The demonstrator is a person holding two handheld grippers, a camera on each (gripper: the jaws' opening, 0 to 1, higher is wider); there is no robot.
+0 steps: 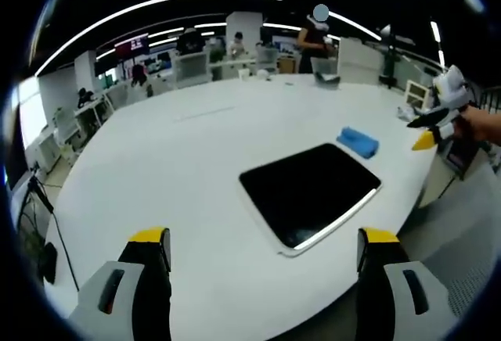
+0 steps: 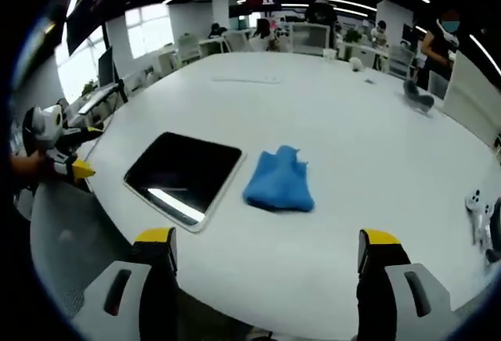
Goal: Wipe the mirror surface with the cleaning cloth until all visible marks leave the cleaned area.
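Cloth [image 2: 279, 182] beyond right gripper's [image 2: 266, 251] spread fingers.

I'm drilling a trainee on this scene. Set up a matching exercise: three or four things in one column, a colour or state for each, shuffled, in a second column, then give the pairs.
Things:
1. crumpled blue cleaning cloth
2. flat rectangular dark mirror
3. round white table
4. right gripper

States:
A. jaws open, holding nothing
B. lies flat, reflecting a strip of ceiling light
C. carries the mirror and the cloth
D. bunched up beside the mirror, untouched

Pairs: 1-D, 2-B, 3-C, 4-A
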